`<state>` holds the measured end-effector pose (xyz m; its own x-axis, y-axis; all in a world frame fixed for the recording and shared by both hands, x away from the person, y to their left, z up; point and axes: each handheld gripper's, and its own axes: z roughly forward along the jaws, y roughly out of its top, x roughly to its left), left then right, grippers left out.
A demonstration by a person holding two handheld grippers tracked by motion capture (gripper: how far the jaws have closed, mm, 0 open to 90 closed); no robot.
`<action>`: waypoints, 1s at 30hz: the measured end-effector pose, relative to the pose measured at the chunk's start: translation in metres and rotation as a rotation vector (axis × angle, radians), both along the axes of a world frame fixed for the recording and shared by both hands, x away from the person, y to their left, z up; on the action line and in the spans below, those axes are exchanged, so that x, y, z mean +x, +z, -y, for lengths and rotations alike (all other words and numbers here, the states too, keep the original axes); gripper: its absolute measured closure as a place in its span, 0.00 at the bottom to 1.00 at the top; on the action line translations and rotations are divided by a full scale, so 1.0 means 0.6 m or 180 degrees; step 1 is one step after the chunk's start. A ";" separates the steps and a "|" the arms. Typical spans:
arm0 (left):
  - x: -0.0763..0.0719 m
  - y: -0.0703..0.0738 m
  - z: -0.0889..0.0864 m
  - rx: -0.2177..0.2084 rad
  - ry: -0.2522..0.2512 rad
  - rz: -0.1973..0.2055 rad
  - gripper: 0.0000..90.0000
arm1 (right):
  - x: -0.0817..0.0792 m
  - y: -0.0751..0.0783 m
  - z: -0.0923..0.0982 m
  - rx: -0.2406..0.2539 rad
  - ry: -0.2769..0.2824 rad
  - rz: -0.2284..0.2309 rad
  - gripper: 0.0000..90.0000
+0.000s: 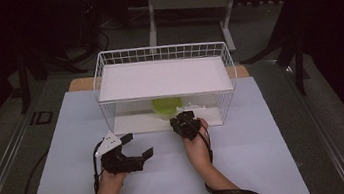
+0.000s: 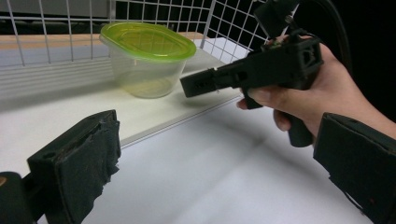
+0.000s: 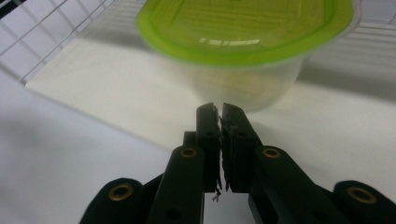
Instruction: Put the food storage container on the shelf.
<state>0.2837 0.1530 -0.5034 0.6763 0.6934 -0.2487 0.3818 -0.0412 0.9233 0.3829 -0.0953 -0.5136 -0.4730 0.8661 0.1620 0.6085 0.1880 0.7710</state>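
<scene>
Tub (image 3: pixel 243 42) with the green lid is sitting at twelve o'clock from our right gripper (image 3: pixel 221 112), whose jaws are nearly shut on nothing. Our left gripper (image 1: pixel 136 146) is waiting wide open, empty, farther off.

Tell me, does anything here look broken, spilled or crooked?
Mostly tidy: the lidded container stands upright in the wire basket, nothing spilled. One oddity: the black padding on the left gripper pads looks frayed and ragged at its edges.

Green-lidded clear container (image 3: pixel 247 44) upright in basket (image 1: pixel 101 73)
</scene>
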 end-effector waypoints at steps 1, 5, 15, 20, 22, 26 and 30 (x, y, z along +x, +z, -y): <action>0.000 0.001 -0.002 -0.0006 -0.0001 0.0010 0.02 | -0.005 0.000 0.001 -0.0065 -0.0001 0.0032 0.92; -0.001 0.005 -0.003 -0.0034 0.0000 0.0007 0.02 | -0.025 0.003 0.010 -0.0038 0.0034 0.0059 0.83; -0.015 0.017 0.020 0.0155 -0.0214 0.0070 0.02 | -0.065 0.035 0.049 0.0173 0.0191 0.0139 0.39; -0.021 0.019 0.023 0.0180 -0.0270 0.0048 0.02 | -0.079 0.042 0.062 0.0247 0.0378 0.0166 0.22; -0.025 0.021 0.023 0.0163 -0.0305 0.0039 0.02 | -0.092 0.044 0.071 0.0297 0.0449 0.0220 0.19; -0.033 0.024 0.021 0.0148 -0.0359 0.0022 0.02 | -0.106 0.044 0.080 0.0310 0.0480 0.0282 0.17; -0.042 0.023 0.014 0.0162 -0.0399 -0.0011 0.02 | -0.123 0.047 0.093 0.0236 0.0529 0.0328 0.17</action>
